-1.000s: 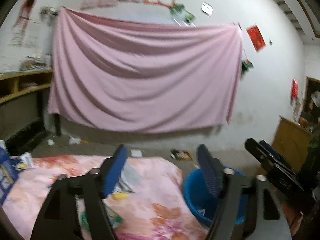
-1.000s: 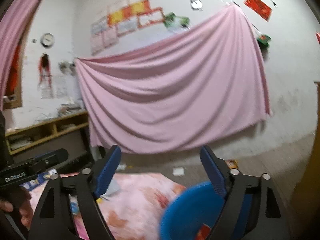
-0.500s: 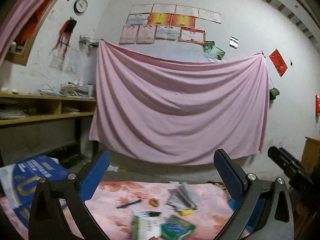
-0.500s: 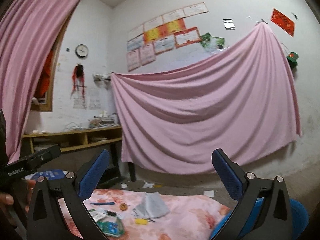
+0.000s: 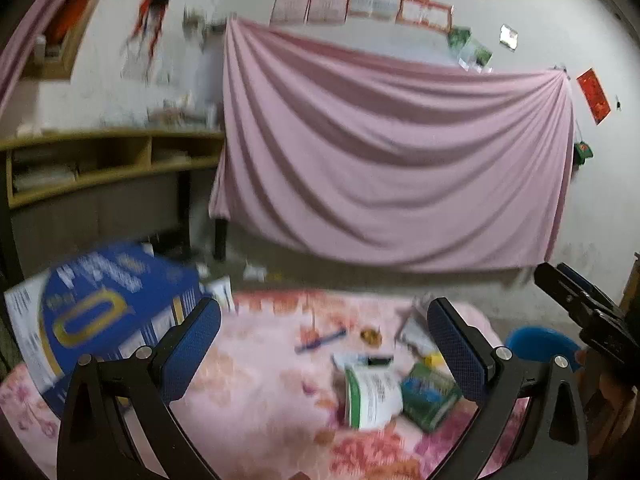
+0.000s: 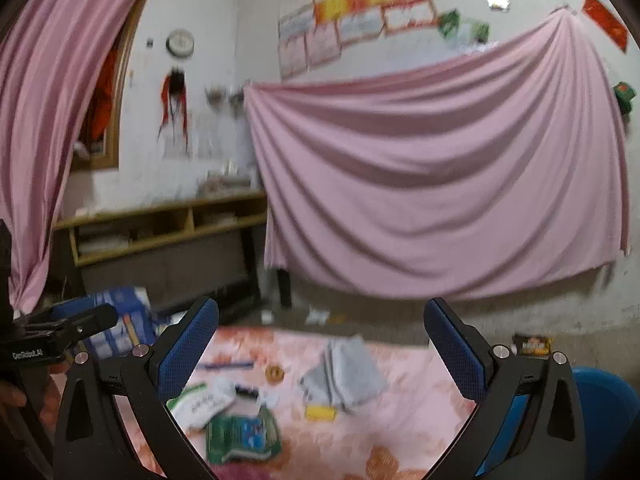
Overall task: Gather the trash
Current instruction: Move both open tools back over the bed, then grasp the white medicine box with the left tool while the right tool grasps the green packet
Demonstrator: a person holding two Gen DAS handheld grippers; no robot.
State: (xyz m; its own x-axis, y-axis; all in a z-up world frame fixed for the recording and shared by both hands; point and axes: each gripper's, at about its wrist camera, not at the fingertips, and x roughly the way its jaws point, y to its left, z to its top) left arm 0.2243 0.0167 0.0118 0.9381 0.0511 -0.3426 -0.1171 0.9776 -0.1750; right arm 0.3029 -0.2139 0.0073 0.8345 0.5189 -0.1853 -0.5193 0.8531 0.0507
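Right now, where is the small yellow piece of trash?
In the right wrist view, the yellow piece lies mid-table on the floral cloth, just below the grey rag.

You're facing a white wall [image 6: 224, 92] w/ a big pink sheet [image 5: 384, 152] pinned across it, certificates [image 5: 360, 0] above, clock [image 6: 181, 42] up left. Wooden shelf unit [image 5: 100, 160] left, pink curtain [image 6: 44, 120] by window, bare concrete floor [image 6: 400, 312].

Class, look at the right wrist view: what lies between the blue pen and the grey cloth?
A small round golden object lies on the floral sheet between them.
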